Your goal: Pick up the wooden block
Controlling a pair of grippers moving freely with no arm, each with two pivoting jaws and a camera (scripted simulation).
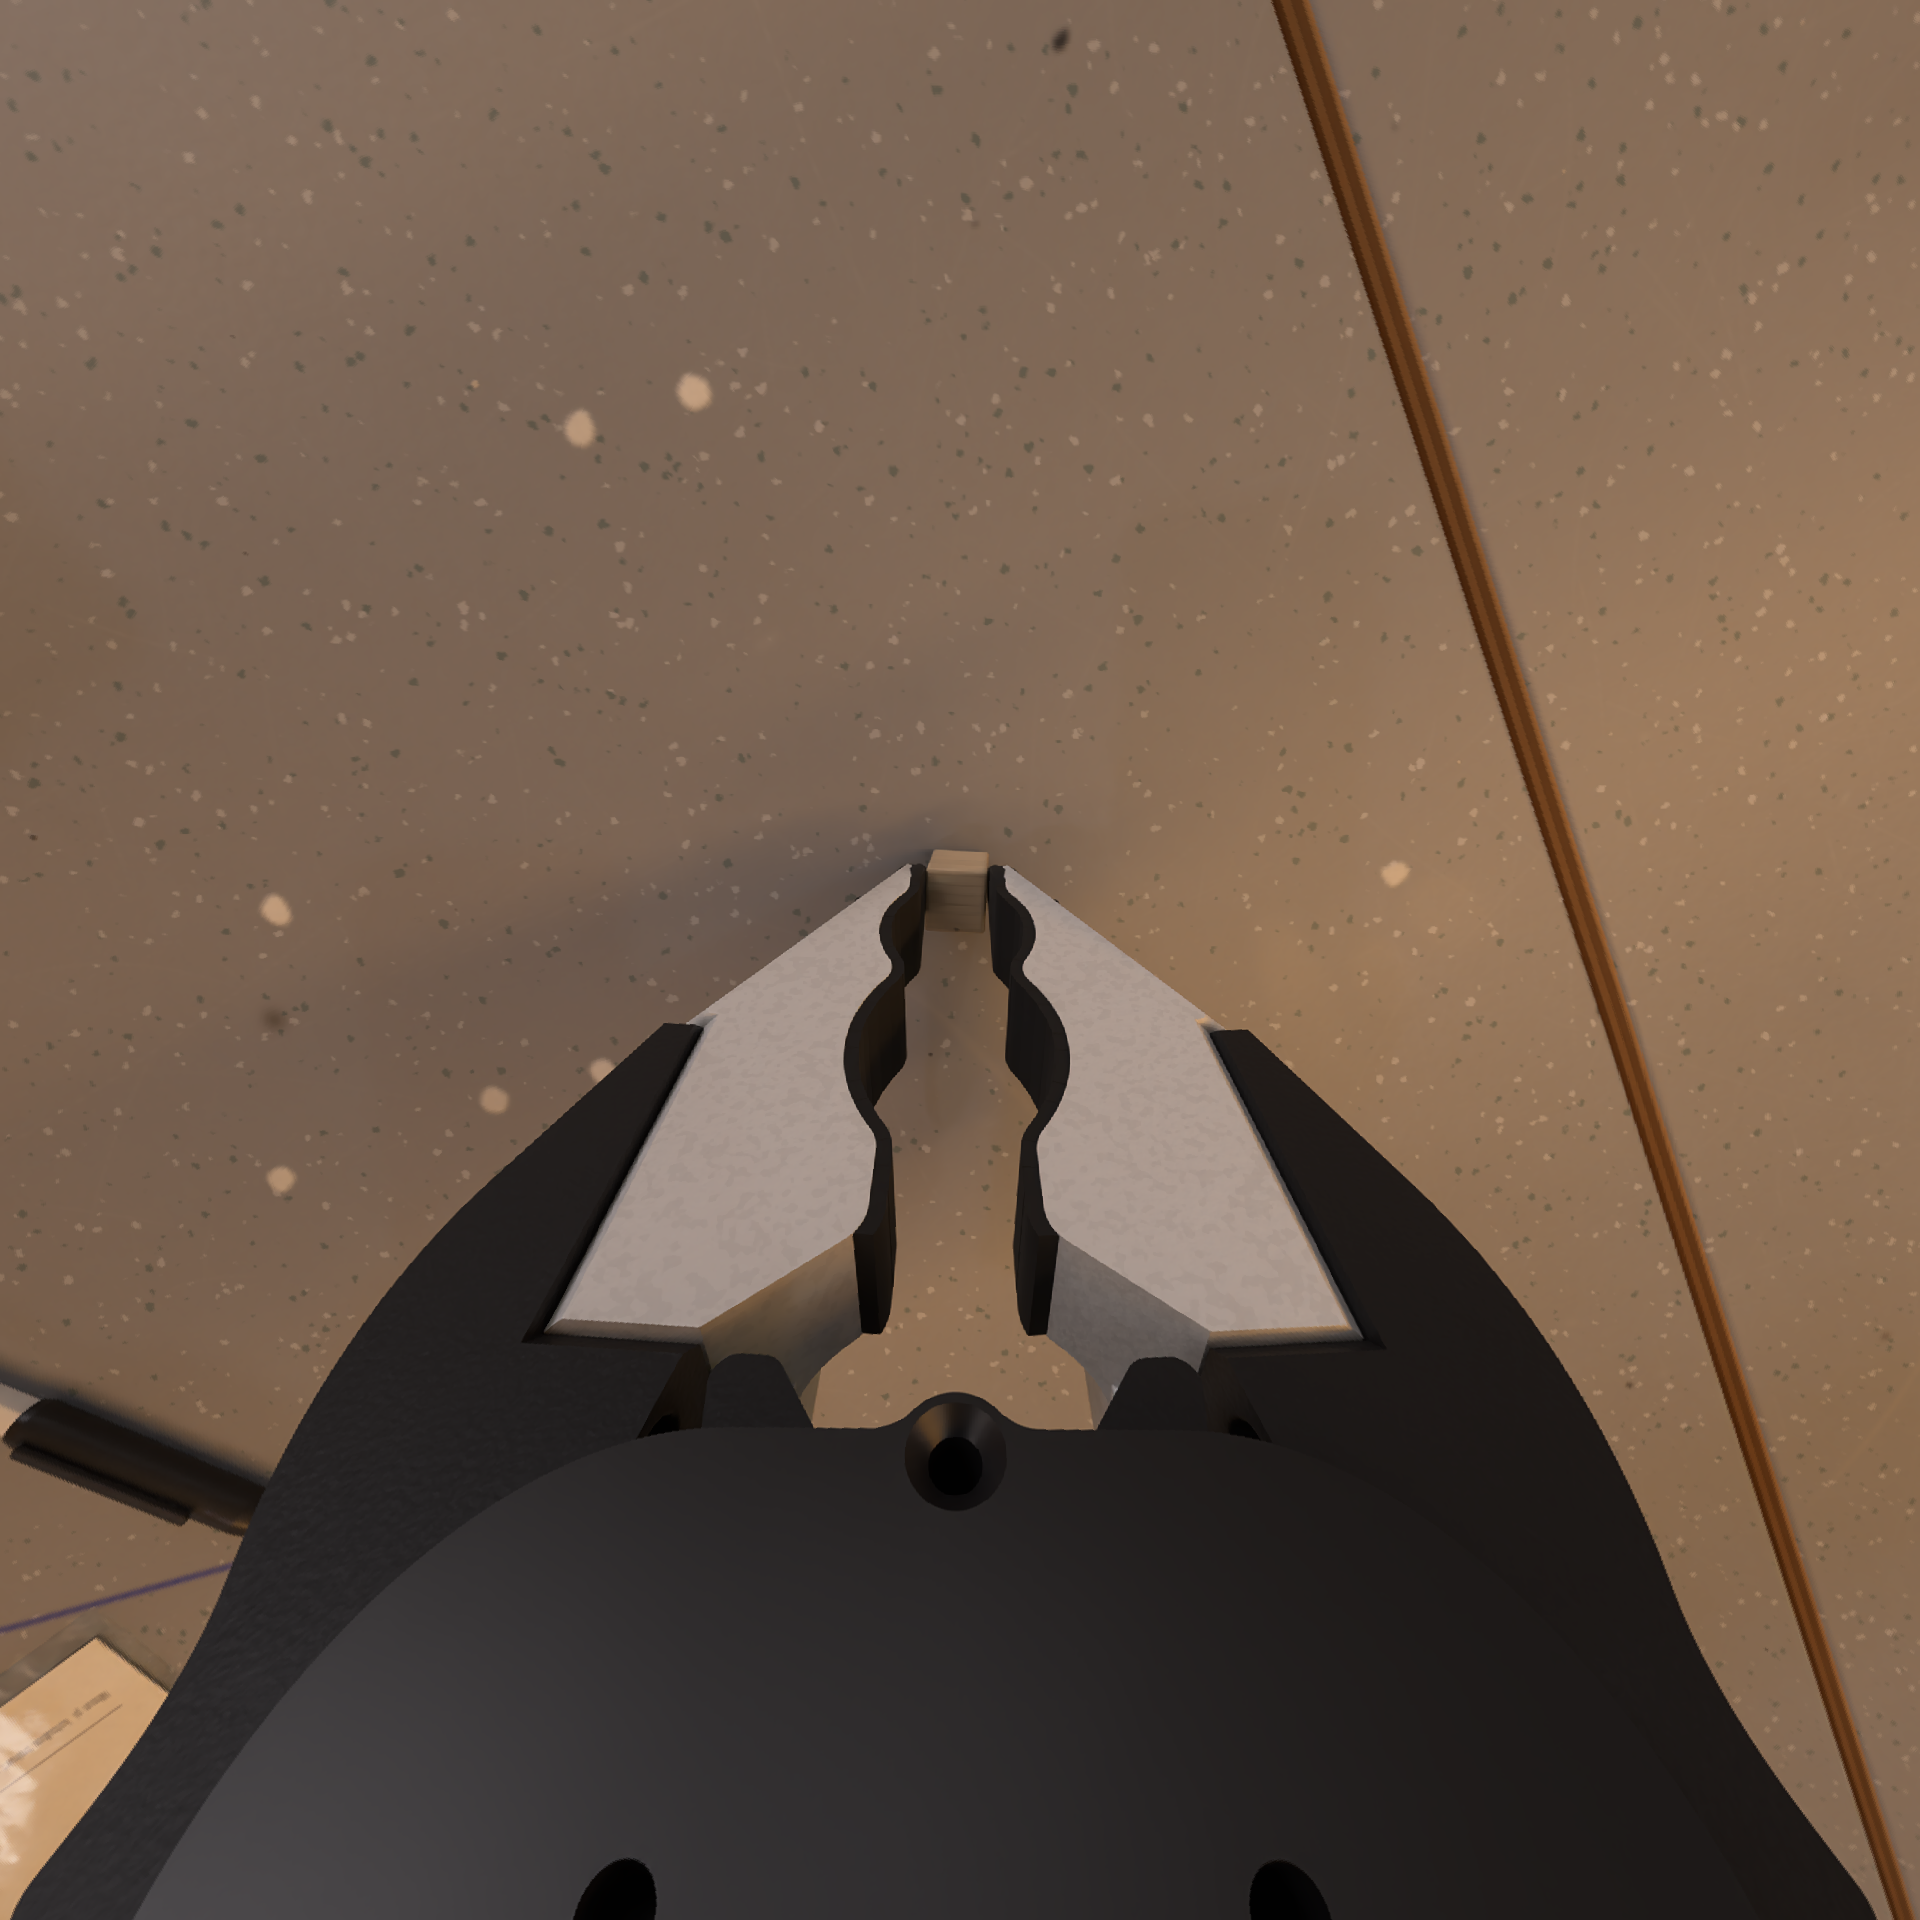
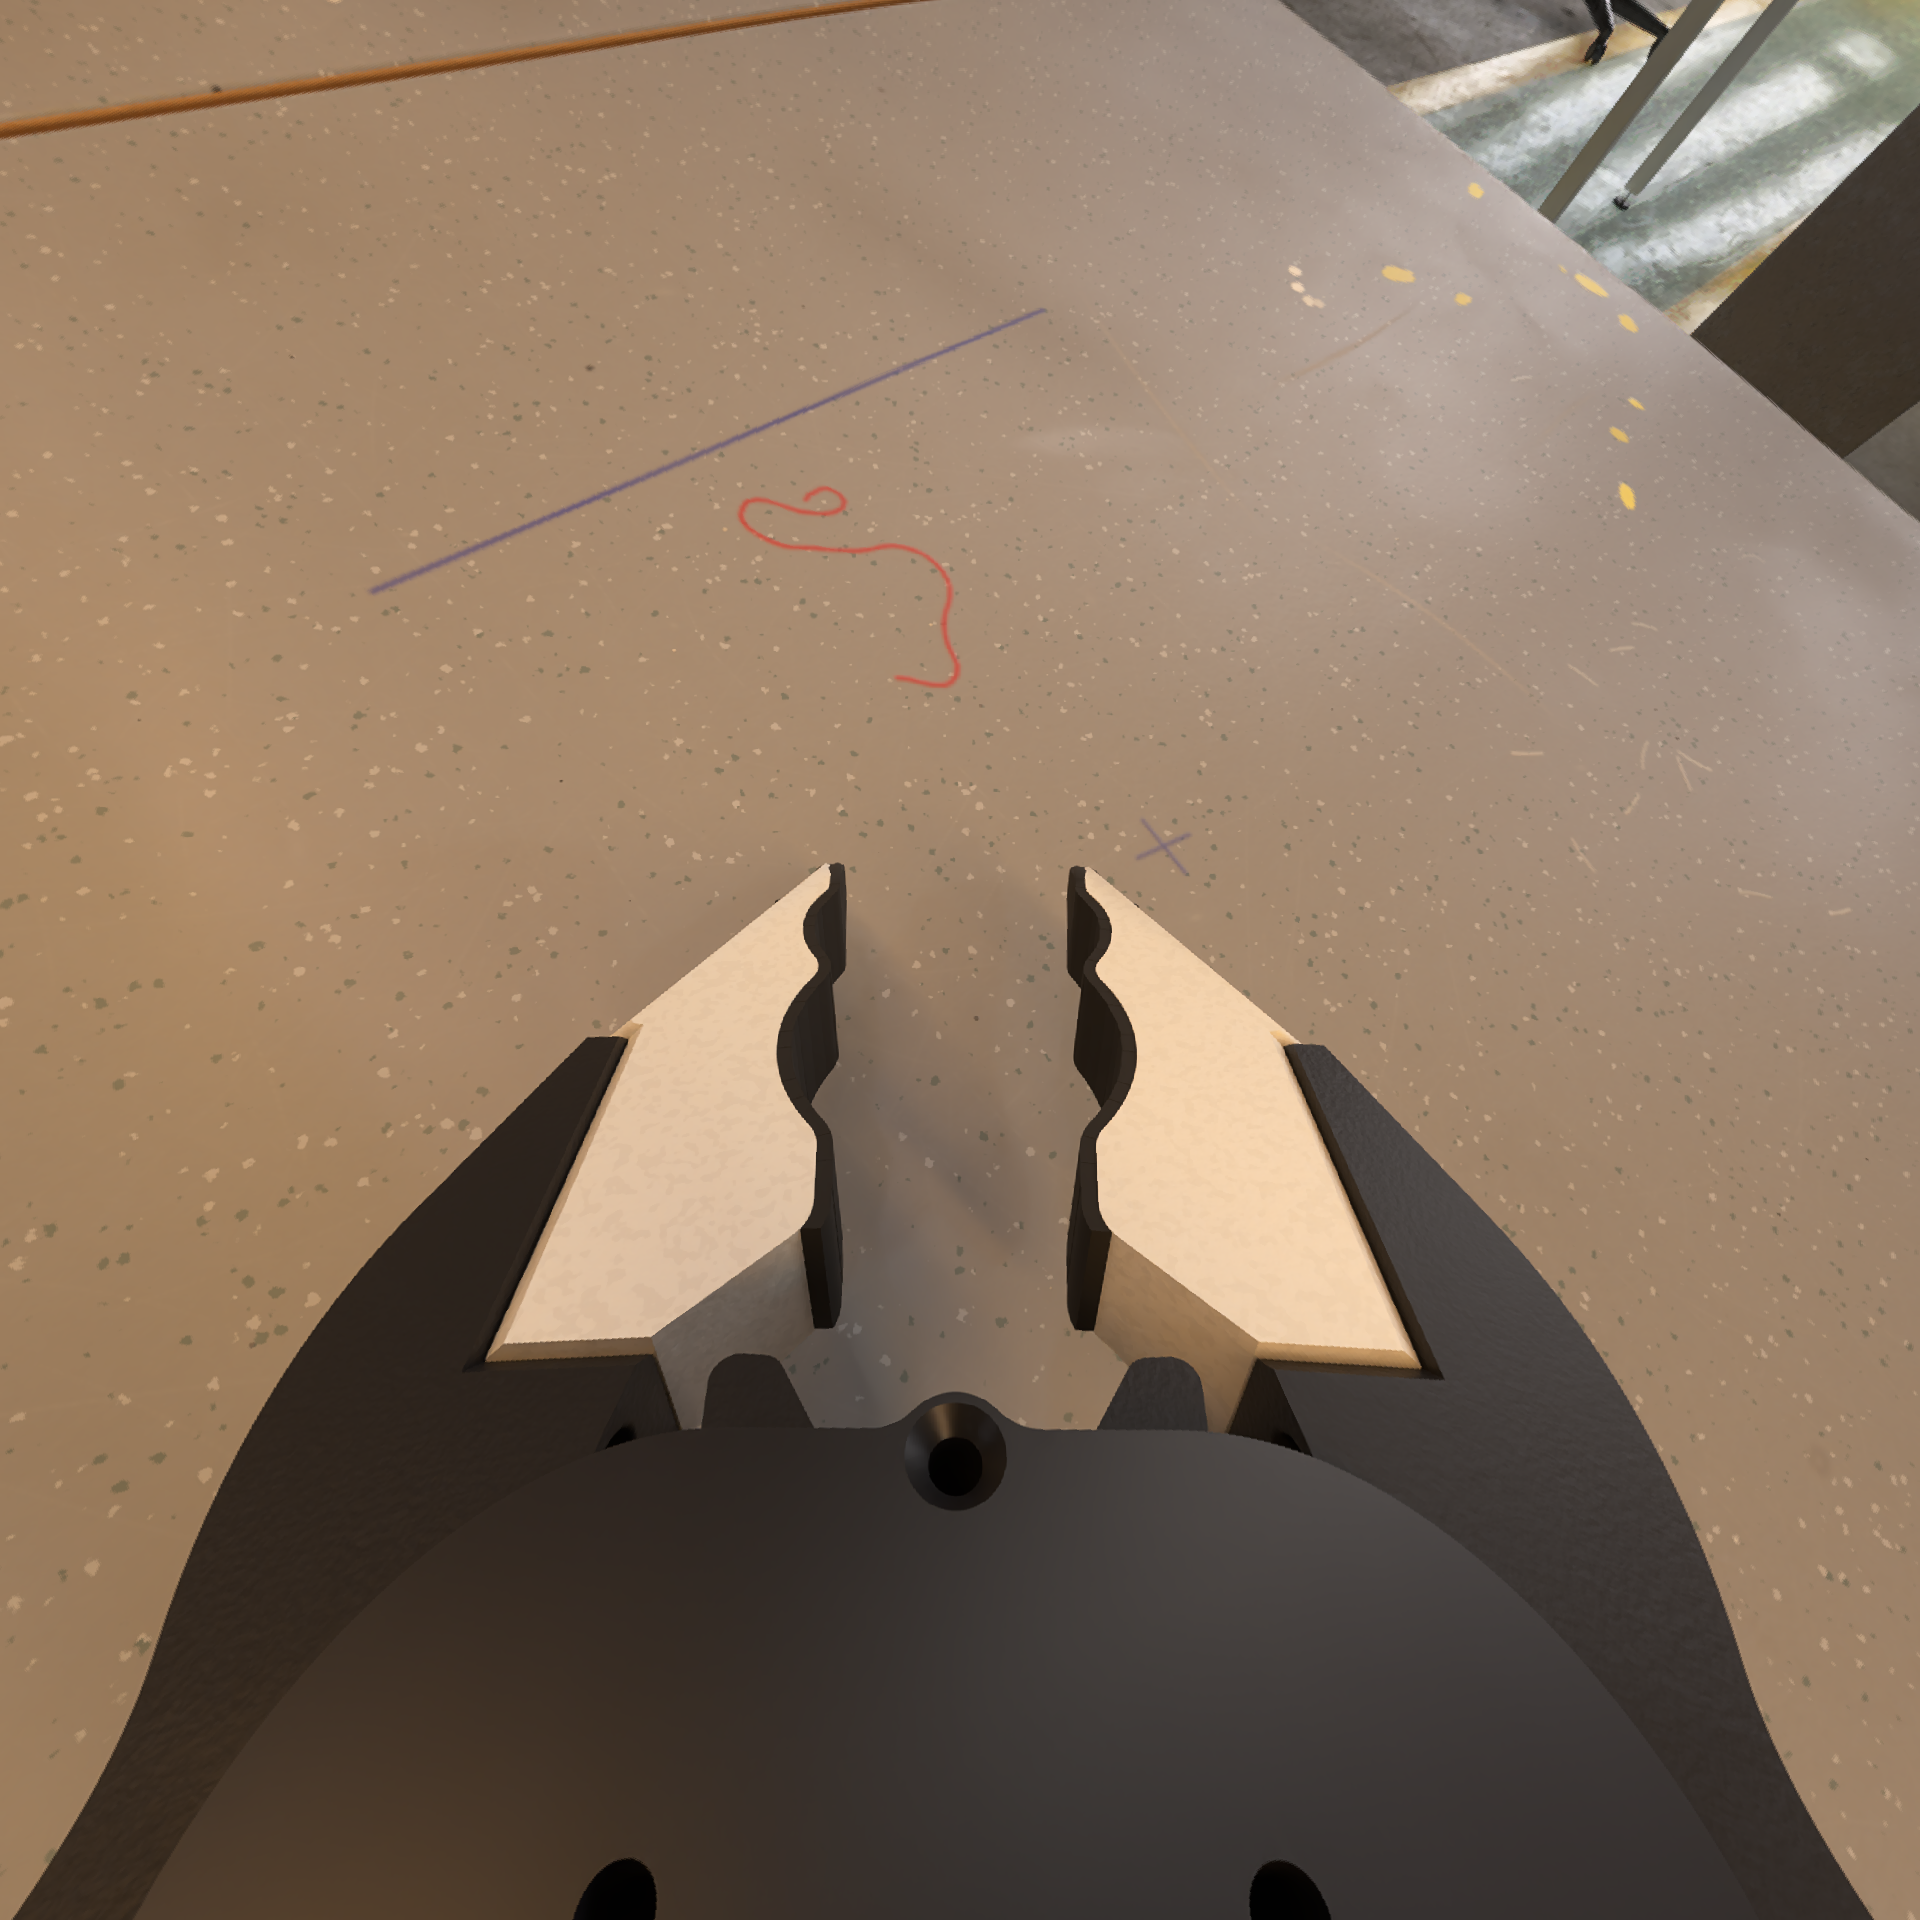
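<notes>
The wooden block (image 1: 957,888) is a small pale cube that sits between the tips of my left gripper (image 1: 957,881). Both dark finger pads (image 1: 914,904) press against its sides, so the gripper is shut on it. The block is close over the speckled tan tabletop (image 1: 727,520), and I cannot tell whether it touches the surface. My right gripper (image 2: 956,873) is open and empty, low over the same tabletop (image 2: 416,831). The block does not show in the right wrist view.
A thin brown strip (image 1: 1507,644) runs across the table right of the block and also shows in the right wrist view (image 2: 416,71). A black bar (image 1: 125,1455) and a paper sheet (image 1: 73,1725) lie lower left. A red squiggle (image 2: 935,582), a blue line (image 2: 707,452) and the table's edge (image 2: 1662,291) lie ahead of the right gripper.
</notes>
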